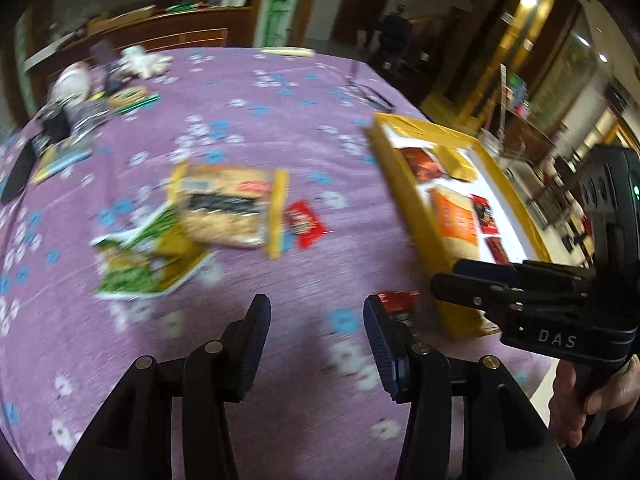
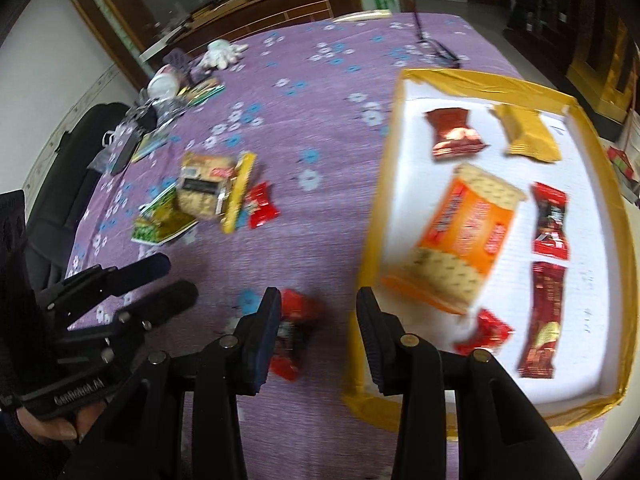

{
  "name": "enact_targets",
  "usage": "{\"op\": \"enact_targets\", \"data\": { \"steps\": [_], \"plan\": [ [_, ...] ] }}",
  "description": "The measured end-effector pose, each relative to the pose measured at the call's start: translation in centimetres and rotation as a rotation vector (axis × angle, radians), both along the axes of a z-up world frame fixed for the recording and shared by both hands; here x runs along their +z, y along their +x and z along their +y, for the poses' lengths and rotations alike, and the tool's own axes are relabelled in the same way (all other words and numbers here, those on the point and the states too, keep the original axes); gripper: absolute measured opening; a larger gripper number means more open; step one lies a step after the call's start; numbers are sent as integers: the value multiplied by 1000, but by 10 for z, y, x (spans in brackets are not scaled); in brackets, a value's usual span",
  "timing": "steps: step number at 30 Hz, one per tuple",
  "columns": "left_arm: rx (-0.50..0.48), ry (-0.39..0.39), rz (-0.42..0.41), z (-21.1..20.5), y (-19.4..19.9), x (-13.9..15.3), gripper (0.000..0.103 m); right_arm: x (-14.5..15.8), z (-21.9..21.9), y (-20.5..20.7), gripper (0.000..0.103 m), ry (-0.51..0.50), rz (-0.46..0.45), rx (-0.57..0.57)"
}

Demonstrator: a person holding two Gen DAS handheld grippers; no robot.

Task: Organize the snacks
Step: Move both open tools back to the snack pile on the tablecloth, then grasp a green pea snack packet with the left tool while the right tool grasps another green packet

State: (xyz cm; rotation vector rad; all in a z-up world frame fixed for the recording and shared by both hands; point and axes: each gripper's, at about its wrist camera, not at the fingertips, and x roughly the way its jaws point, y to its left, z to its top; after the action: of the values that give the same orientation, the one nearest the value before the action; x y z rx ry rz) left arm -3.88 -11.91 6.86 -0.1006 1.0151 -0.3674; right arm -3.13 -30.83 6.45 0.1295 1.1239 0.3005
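A yellow-rimmed white tray (image 2: 376, 208) (image 1: 420, 216) lies at the right of the purple cloth. It holds an orange cracker pack (image 2: 464, 240), a brown pack (image 2: 454, 132), a gold pack (image 2: 528, 132), a small red candy (image 2: 486, 330) and two red-brown bars (image 2: 552, 220) (image 2: 542, 316). On the cloth lie a beige cracker pack (image 1: 226, 210) (image 2: 206, 192), a green pack (image 1: 148, 256) (image 2: 160, 220) and a small red packet (image 1: 304, 224) (image 2: 262, 204). Another red packet (image 2: 296, 328) (image 1: 398, 304) lies beside the tray. My left gripper (image 1: 316, 340) (image 2: 160, 284) is open and empty. My right gripper (image 2: 318, 332) (image 1: 444, 280) is open and empty above the tray's near corner.
Clutter sits at the table's far left: a white cup (image 2: 164, 82), a white soft toy (image 2: 222, 52), booklets and dark items (image 1: 60, 132). A black chair (image 2: 64, 184) stands left of the table. A cabinet and counter line the back wall.
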Motion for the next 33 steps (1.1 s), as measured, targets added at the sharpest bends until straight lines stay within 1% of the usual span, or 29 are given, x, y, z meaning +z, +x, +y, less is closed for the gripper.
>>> {"op": "enact_targets", "data": {
  "steps": [4, 8, 11, 14, 18, 21, 23, 24, 26, 28, 31, 33],
  "plan": [
    [76, 4, 22, 37, -5, -8, 51, -3, 29, 2, 38, 26, 11, 67],
    [137, 8, 44, 71, -13, -15, 51, -5, 70, 10, 38, 35, 13, 167],
    [175, 12, 47, 96, -20, -18, 51, -7, 100, 23, 38, 79, 37, 230],
    [205, 18, 48, 118, -26, -19, 51, -11, 126, 43, 38, 106, 46, 265],
    [239, 25, 52, 143, -33, -20, 51, -22, 157, 72, 38, 62, 41, 290],
    [262, 29, 56, 160, -39, -21, 51, -34, 172, 87, 38, 30, 54, 316],
    [276, 27, 59, 170, -41, -22, 51, -33, 181, 92, 38, -2, 18, 322],
    [282, 26, 61, 174, -42, -23, 51, -34, 188, 95, 38, -12, 16, 333],
    [292, 21, 63, 181, -40, -23, 51, -40, 195, 102, 37, -14, 45, 336],
    [296, 13, 60, 185, -37, -21, 51, -42, 198, 101, 35, 2, 46, 323],
    [288, -5, 55, 187, -29, -18, 51, -37, 210, 85, 31, 11, 47, 368],
    [270, -19, 56, 183, -21, -16, 51, -35, 211, 70, 29, 49, 84, 394]
  ]
}}
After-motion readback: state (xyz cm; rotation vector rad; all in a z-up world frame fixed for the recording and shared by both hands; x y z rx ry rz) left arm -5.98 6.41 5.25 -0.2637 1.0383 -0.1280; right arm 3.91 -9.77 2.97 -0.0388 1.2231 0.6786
